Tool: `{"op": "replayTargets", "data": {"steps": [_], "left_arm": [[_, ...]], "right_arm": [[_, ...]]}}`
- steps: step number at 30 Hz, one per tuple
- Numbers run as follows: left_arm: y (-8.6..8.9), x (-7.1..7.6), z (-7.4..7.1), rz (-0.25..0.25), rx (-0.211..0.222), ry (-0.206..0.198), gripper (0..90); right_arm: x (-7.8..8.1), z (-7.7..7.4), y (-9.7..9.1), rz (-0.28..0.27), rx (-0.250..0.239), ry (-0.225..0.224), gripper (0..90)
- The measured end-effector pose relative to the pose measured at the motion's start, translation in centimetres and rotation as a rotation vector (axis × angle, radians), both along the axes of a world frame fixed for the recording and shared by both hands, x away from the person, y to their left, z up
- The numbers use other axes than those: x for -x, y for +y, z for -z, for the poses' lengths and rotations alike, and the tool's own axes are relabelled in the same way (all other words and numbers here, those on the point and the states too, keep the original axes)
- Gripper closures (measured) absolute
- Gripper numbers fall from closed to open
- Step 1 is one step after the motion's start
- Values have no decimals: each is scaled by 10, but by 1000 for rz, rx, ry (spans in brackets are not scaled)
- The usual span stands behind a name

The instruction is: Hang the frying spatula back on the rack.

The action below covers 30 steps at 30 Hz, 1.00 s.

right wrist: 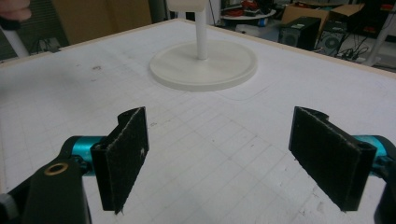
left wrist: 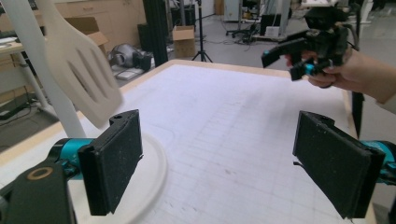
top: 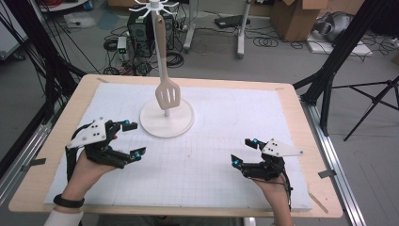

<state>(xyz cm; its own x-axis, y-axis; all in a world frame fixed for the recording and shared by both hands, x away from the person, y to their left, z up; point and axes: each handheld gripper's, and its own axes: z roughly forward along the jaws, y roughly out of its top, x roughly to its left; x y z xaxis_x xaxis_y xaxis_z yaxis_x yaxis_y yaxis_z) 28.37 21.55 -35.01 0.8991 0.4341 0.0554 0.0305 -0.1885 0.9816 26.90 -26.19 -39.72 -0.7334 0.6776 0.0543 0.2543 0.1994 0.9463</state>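
high view: spatula (top: 167, 95) hangs, grippers agape.

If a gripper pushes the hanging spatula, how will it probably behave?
The spatula hangs from a hook on the white stand, clear of the base, so it would likely swing. It looks stiff and probably light, with a slotted blade. A hard push might unhook it.

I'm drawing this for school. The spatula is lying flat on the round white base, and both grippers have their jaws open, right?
Not quite. The spatula isn't lying flat: it hangs upright from a hook at the top of the white stand, its slotted blade just above the round base, as the high view shows. The rest is right: the left gripper and right gripper both have open jaws.
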Motion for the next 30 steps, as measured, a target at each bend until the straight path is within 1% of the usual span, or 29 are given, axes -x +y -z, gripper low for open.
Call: {"op": "replayTargets", "data": {"steps": [1, 2, 3, 4, 5, 6, 7, 8, 9, 10, 11, 12, 13, 14, 16, 17, 18, 19, 22, 24, 26, 30], "left_arm": [[4, 4, 7, 5, 11, 11, 161], [9, 9, 17, -1, 18, 16, 161], [9, 9, 17, -1, 18, 16, 161], [14, 13, 27, -2, 25, 21, 161], [17, 15, 32, -7, 28, 25, 161], [19, 17, 36, -15, 28, 28, 161], [19, 17, 36, -15, 28, 28, 161], [23, 19, 45, -23, 27, 32, 161], [23, 19, 45, -23, 27, 32, 161], [27, 19, 53, -30, 44, 33, 162], [27, 19, 53, -30, 44, 33, 162], [32, 19, 59, -36, 51, 48, 162], [32, 19, 59, -36, 51, 48, 162], [34, 19, 63, -48, 49, 45, 163], [39, 19, 69, -60, 41, 59, 164], [39, 19, 69, -60, 41, 59, 164], [41, 19, 71, -65, 37, 62, 164], [41, 18, 72, -66, 37, 68, 164], [43, 18, 74, -73, 29, 71, 164], [44, 19, 75, -74, 29, 66, 165], [46, 19, 76, -77, 32, 70, 165], [46, 19, 76, -81, 34, 67, 164]], "right_arm": [[1, 0, -1, 2, -3, 1, 187], [1, 0, -1, 1, -3, 0, 187], [1, 0, -1, 1, -3, 0, 187], [2, 1, -1, 7, -2, 1, 187], [2, 2, -1, 10, -4, 6, 187], [2, 2, -2, 10, -1, -4, 185], [2, 3, -2, 12, -3, 2, 185], [2, 4, -2, 14, -3, -1, 185], [2, 4, -2, 17, -2, 1, 184], [2, 5, -3, 18, 1, -1, 184], [2, 6, -3, 18, -1, 0, 184], [2, 6, -3, 23, 1, 4, 184], [2, 6, -3, 23, 1, 4, 184], [2, 8, -4, 25, 3, 10, 182], [1, 10, -4, 28, 6, 8, 180], [1, 10, -4, 28, 6, 8, 180], [1, 11, -4, 35, 6, 17, 176], [1, 12, -4, 34, 7, 14, 174], [1, 13, -3, 35, 6, 20, 172], [1, 13, -3, 35, 11, 20, 172], [2, 14, -3, 40, 12, 23, 170], [1, 14, -4, 39, 7, 20, 168]]}}
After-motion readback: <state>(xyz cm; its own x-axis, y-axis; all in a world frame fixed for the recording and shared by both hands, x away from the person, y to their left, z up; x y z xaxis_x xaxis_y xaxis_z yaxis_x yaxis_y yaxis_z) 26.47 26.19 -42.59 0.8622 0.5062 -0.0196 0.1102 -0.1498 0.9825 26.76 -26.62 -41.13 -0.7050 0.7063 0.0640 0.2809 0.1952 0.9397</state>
